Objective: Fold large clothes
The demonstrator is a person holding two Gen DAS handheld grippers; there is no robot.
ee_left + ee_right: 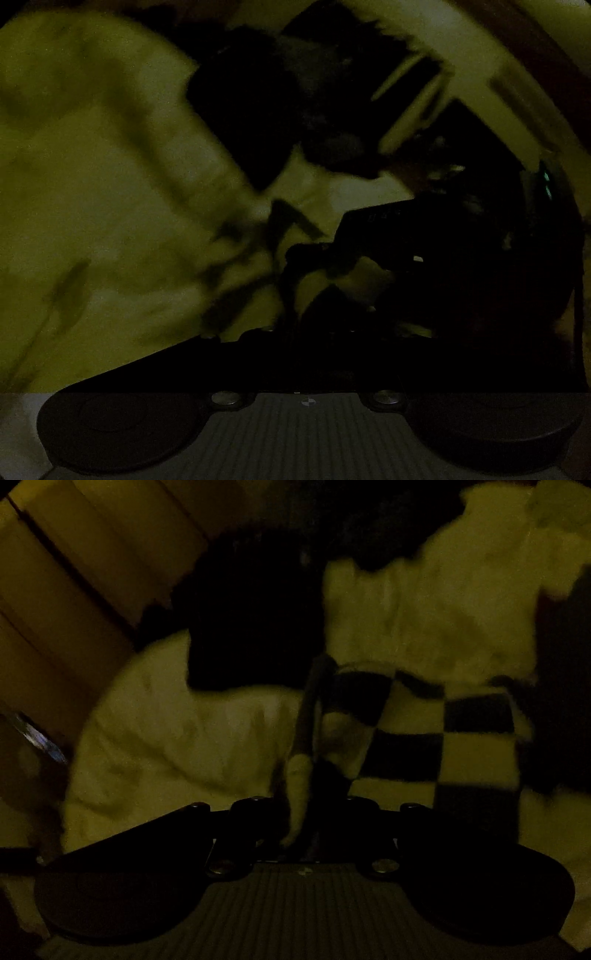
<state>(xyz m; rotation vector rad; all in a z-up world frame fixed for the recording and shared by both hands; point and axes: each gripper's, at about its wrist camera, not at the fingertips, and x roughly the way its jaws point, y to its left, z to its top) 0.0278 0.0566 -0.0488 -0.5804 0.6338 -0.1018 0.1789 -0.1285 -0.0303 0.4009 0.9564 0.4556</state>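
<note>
The scene is very dark and blurred. A black-and-white checkered garment (454, 746) hangs in front of my right gripper (306, 823), whose fingers look shut on a fold of it (299, 794). In the left wrist view a dark part of the garment (280, 110) lies on a pale bed sheet (92, 184). My left gripper (291, 317) is close to bunched checkered cloth (332, 280); its fingers are lost in the dark. The right gripper's body (461, 251) shows at the right of that view.
Pale rumpled sheet (177, 738) covers the surface under the garment. A wood-panelled wall or headboard (74, 572) stands at the left in the right wrist view. A light slanted band (480, 74) crosses the upper right of the left wrist view.
</note>
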